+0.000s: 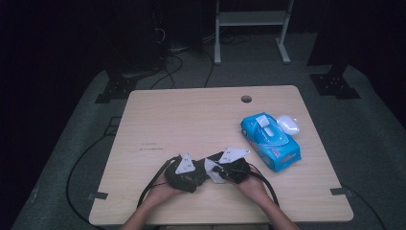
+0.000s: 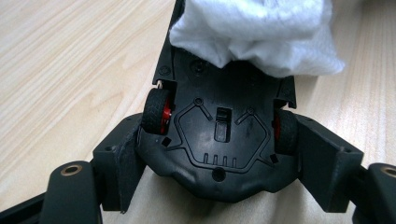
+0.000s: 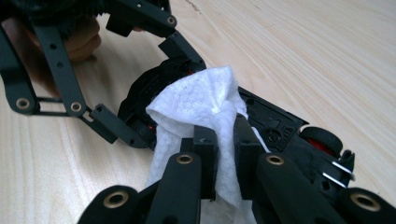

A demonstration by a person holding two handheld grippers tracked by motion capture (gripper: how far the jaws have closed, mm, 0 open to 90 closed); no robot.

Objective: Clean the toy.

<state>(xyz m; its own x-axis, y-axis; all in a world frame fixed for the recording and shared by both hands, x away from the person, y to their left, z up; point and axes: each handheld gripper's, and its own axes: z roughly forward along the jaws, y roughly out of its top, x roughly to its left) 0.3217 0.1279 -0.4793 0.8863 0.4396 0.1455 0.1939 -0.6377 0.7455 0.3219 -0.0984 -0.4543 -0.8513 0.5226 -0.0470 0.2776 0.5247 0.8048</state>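
Observation:
A black toy car (image 2: pixel 219 140) with red-hubbed wheels lies belly-up, and my left gripper (image 2: pixel 222 163) is shut on its two sides. My right gripper (image 3: pixel 226 140) is shut on a white wet wipe (image 3: pixel 196 102). The wipe rests on the car's underside (image 3: pixel 275 126) near one end. In the left gripper view the wipe (image 2: pixel 257 32) covers the far end of the car. From above, both grippers meet low over the table's front middle, left gripper (image 1: pixel 191 175) and right gripper (image 1: pixel 225 170), with the wipe (image 1: pixel 210 168) between them.
A blue pack of wet wipes (image 1: pixel 270 141) lies at the right of the wooden table (image 1: pixel 191 120), with a small white object (image 1: pixel 288 124) behind it. A cable hole (image 1: pixel 246 98) sits near the far edge. Cables trail off the front edge.

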